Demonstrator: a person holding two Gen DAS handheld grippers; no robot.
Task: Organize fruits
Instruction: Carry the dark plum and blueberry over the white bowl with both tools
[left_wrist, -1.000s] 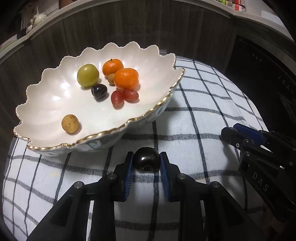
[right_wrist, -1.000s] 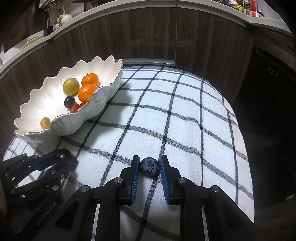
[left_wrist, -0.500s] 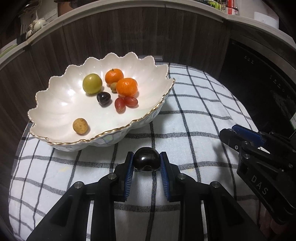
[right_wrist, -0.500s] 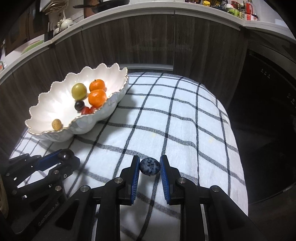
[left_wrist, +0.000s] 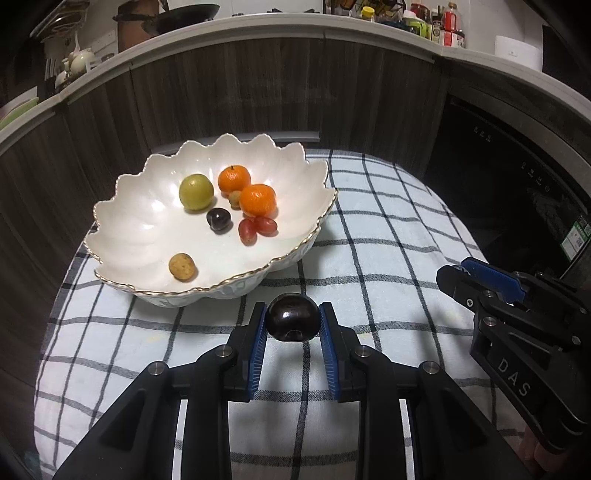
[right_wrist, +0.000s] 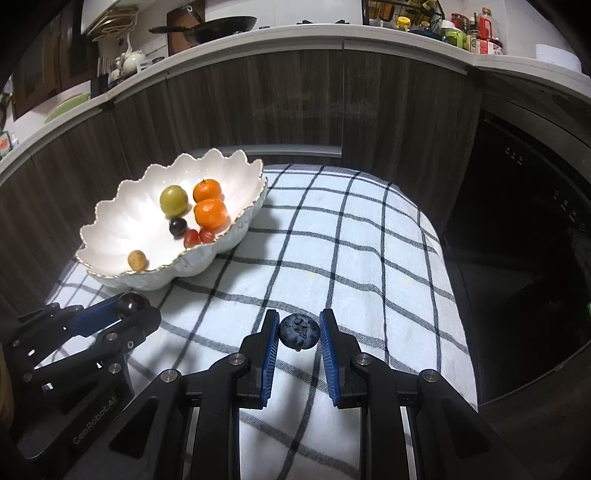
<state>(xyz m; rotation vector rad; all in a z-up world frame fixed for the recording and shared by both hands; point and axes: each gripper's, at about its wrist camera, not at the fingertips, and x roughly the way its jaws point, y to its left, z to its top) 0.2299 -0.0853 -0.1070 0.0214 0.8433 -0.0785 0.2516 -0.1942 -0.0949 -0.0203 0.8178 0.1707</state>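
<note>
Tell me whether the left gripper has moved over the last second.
Yes. The left gripper, shut on the dark plum, has lifted and backed away from the white bowl, which now sits farther off with more countertop visible.

Both grippers closed on a small fruit, held side by side above the cloth.

The left gripper (left_wrist: 293, 325) is held low and level, and a dark cherry (left_wrist: 293, 322) is clamped between its blue pads (left_wrist: 258, 343). The right gripper (right_wrist: 298, 332) is kept near it on the right side, and a blueberry (right_wrist: 299, 331) is pinched between its fingertips. Both are pointed toward the far side, and they are kept apart from each other.
</note>
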